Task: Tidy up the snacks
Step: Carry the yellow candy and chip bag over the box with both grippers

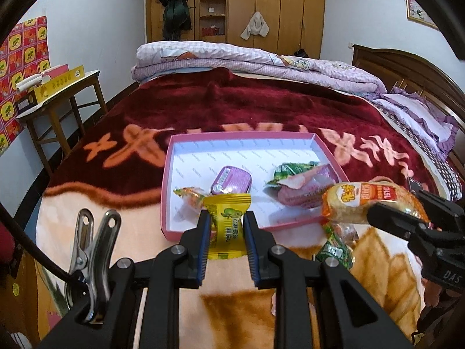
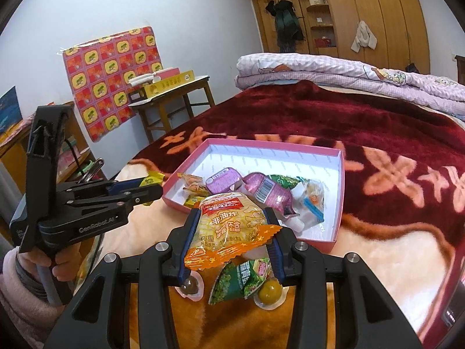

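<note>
A shallow pink box (image 1: 331, 152) (image 2: 338, 203) with a white floor lies on the bed blanket and holds several snacks, among them a purple tin (image 1: 232, 179) (image 2: 223, 178). My left gripper (image 1: 226, 218) is shut on a small yellow candy packet (image 1: 228, 224), held above the blanket just short of the box's near wall. My right gripper (image 2: 231, 218) is shut on an orange and yellow snack bag (image 2: 232, 226) (image 1: 369, 203), raised near the box's near corner. On the blanket below it lie a green packet (image 2: 241, 279) (image 1: 334, 247) and two small round jelly cups (image 2: 269, 293).
The bed carries a dark red and cream blanket (image 1: 261, 107) and a folded lilac quilt (image 1: 247, 58) at the far end. A wooden side table (image 1: 58, 99) with boxes stands at the left wall. A wardrobe (image 1: 261, 5) is behind. A sleeved hand (image 2: 61, 264) holds the left gripper's handle.
</note>
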`<move>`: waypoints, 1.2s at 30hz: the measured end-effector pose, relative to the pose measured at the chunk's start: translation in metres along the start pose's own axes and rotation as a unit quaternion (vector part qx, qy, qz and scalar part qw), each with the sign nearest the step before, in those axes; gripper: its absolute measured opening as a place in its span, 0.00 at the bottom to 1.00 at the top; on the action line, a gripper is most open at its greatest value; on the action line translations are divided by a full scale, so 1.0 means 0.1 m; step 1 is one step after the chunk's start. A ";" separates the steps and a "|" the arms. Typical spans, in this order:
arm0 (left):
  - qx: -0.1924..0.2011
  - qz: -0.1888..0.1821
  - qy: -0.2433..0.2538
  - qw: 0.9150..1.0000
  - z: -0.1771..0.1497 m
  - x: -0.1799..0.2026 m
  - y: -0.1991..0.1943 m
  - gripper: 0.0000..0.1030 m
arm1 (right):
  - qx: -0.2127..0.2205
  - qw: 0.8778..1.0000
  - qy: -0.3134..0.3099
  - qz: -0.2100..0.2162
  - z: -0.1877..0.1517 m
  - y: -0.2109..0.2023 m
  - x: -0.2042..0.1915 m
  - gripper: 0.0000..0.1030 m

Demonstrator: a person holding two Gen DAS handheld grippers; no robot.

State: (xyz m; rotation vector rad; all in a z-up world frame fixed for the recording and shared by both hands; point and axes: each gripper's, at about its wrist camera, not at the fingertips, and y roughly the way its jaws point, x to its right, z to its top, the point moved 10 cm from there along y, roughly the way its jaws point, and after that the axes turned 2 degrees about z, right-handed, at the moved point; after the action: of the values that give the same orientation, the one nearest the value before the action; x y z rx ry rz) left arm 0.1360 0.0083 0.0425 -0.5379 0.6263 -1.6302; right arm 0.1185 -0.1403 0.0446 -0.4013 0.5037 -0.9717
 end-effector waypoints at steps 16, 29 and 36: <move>0.004 0.004 0.002 1.000 0.30 -0.03 0.13 0.23 | 0.016 1.000 -0.017 -0.010 0.36 -0.03 0.07 0.42; 0.000 0.005 0.006 1.000 0.45 -0.04 0.44 0.23 | 0.006 0.999 -0.007 -0.041 0.53 0.28 0.49 0.42; -0.006 0.002 0.002 1.000 0.53 -0.06 0.70 0.23 | -0.005 0.998 0.007 -0.055 0.54 0.54 0.74 0.42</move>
State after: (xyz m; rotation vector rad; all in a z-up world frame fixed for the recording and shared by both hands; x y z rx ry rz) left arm 0.2234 0.0016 0.0351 -0.5414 0.6395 -1.6253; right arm 0.2202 -0.1714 0.0428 -0.4352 0.5041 -1.0783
